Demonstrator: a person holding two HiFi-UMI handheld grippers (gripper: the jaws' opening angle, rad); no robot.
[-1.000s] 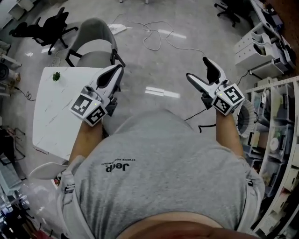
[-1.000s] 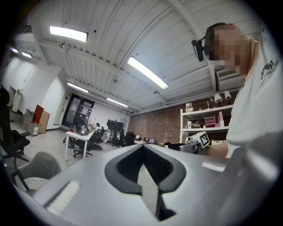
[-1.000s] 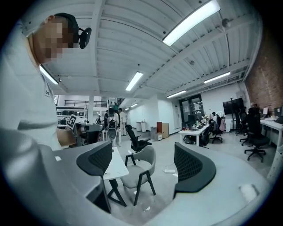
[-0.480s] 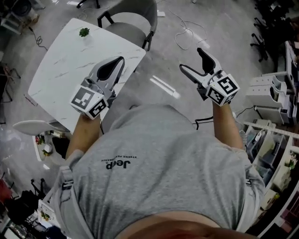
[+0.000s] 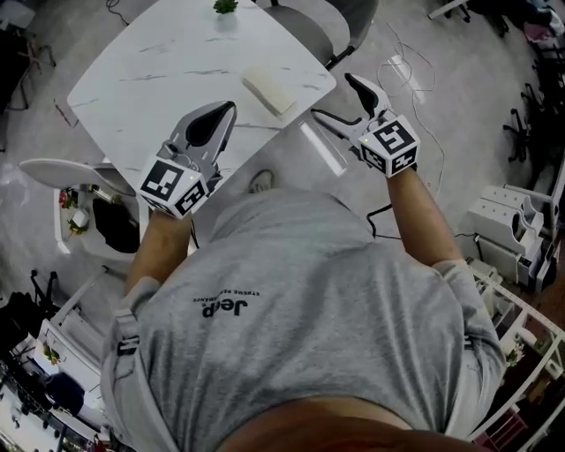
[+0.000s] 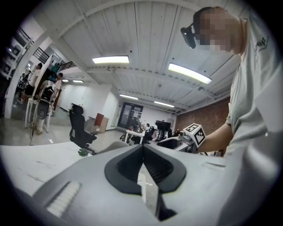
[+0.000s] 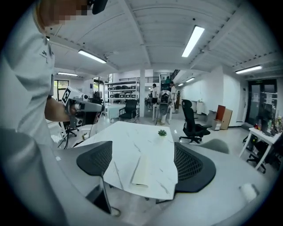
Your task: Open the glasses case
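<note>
White marble table (image 5: 159,71) fills the space in front of the person, on a grey polished floor with office chairs and desks further off. One case (image 5: 268,91) lies flat on it, pale and closed, close to the table's near corner. From the head view its long axis runs diagonally, from the middle of the table toward that corner edge. From the right gripper view the same axis runs nearly straight away from the camera, one short end facing the gripper.

Counting up: one table, one case, one small plant (image 5: 225,6) at the far side of the table, well apart from the case, and two grippers, each with its marker cube.

The left gripper (image 5: 225,113) is held over the near edge of the table, its jaws pressed together with nothing between them. The case sits just beyond its tip and to the right, not touching it.

The right gripper (image 5: 337,99) is off the table's corner, jaws spread wide and empty. In its own view the case shows in the gap between the two dark pads, but out ahead on the tabletop, clear of both. So the case lies ahead of and roughly between the two gripper tips, held by neither.
</note>
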